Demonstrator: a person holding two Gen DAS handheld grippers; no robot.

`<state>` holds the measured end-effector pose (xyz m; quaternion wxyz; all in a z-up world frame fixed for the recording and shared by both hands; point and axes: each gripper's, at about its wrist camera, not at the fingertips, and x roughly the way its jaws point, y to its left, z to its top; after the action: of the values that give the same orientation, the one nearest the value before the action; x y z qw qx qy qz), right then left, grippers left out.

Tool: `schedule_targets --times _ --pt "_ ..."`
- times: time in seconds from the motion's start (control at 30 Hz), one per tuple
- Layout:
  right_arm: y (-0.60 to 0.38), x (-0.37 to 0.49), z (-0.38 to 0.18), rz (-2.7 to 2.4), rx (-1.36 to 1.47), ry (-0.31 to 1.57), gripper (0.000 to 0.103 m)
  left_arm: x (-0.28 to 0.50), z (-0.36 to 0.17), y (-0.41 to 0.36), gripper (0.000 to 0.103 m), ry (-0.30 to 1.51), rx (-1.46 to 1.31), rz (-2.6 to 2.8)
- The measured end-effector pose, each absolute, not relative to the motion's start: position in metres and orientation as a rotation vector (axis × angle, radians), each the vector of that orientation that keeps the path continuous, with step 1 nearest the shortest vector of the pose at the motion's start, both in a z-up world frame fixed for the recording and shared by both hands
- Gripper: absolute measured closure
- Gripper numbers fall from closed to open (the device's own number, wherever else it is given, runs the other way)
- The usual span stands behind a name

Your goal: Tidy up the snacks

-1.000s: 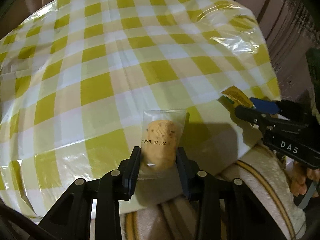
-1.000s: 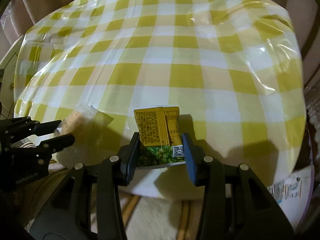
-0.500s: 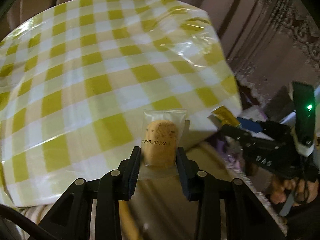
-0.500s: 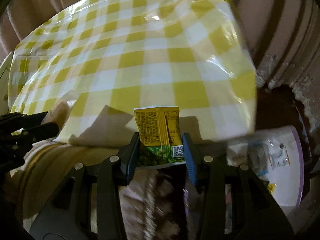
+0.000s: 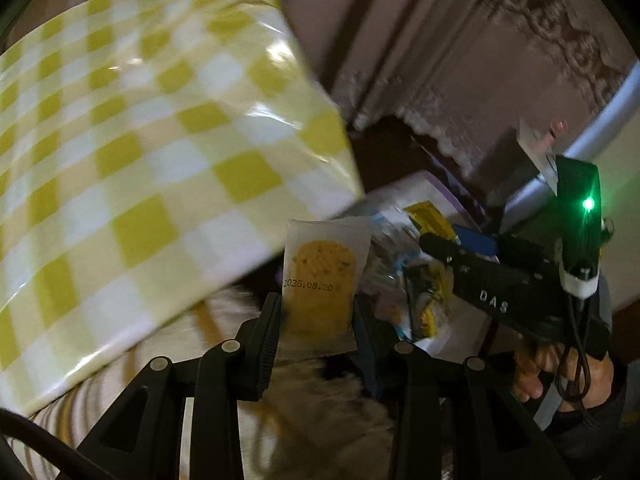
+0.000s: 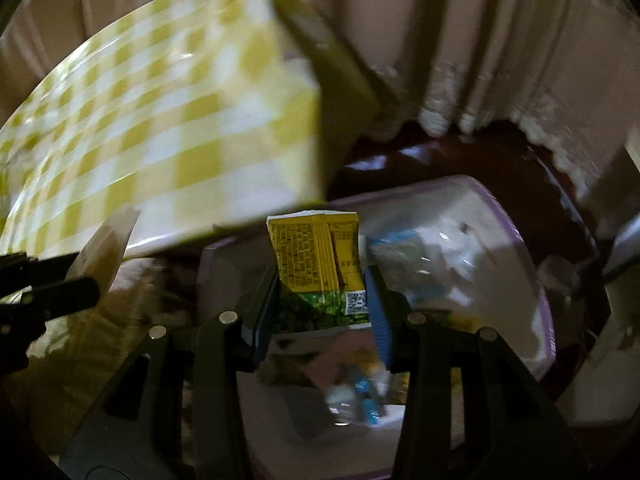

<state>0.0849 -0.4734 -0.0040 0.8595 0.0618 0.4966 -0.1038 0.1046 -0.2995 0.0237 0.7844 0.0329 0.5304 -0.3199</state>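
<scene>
We carry one snack in each claw. The left claw (image 5: 316, 312) pinches a clear-wrapped biscuit packet (image 5: 320, 284) by its lower half, with the packet standing upright between the pads. The right claw (image 6: 322, 300) is pressed onto a yellow-and-green snack packet (image 6: 320, 264), also upright, gripped at its lower edge. Ahead of and below the right claw sits a white bin with a purple rim (image 6: 516, 236), which already holds several wrapped snacks (image 6: 404, 256); we judge it to be the collection point. The checked tabletop (image 5: 140, 140) lies up and to the left of both claws, clear of the packets. Risks from here: both wrappers are slick and held only along a narrow strip, so a quick swing could let a packet slide or pivot out before it is over the bin. The two claws travel close together, so one could knock the other's packet loose. Releasing above the rim instead of the interior would drop a snack onto the floor.
</scene>
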Motion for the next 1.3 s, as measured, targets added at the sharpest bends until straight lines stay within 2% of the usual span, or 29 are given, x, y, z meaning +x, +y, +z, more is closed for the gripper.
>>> schedule_targets --times 0.27,0.53,0.67,0.73,0.8,0.87,1.0,1.17,1.3 --pt "-0.522 0.062 -0.016 -0.322 0.180 1.059 0.057 0.098 0.002 -0.367 0.066 1.231 0.141 -0.747" --pt "-0.541 0.047 -0.019 -0.376 0.196 1.056 0.057 0.097 -0.016 -0.404 0.065 1.286 0.176 -0.753" --pt "-0.544 0.044 -0.020 -0.380 0.195 1.055 0.055 0.096 -0.020 -0.403 0.048 1.306 0.174 -0.733" --pt "-0.544 0.044 -0.020 -0.381 0.198 1.057 0.054 0.094 -0.016 -0.396 0.044 1.298 0.145 -0.725" --pt "-0.542 0.041 -0.018 -0.385 0.199 1.055 0.045 0.093 -0.011 -0.386 0.040 1.295 0.100 -0.719" --pt "-0.539 0.038 -0.015 -0.390 0.193 1.048 0.039 0.089 -0.006 -0.375 0.038 1.295 0.039 -0.719" --pt "-0.534 0.031 -0.008 -0.394 0.195 1.041 0.037 0.072 0.001 -0.351 0.021 1.316 -0.068 -0.720" --pt "-0.522 0.019 0.002 -0.395 0.184 1.042 0.034 0.051 0.004 -0.317 0.018 1.326 -0.155 -0.641" --pt "-0.512 0.011 0.006 -0.386 0.172 1.047 0.033 0.044 0.004 -0.314 0.018 1.312 -0.117 -0.630"
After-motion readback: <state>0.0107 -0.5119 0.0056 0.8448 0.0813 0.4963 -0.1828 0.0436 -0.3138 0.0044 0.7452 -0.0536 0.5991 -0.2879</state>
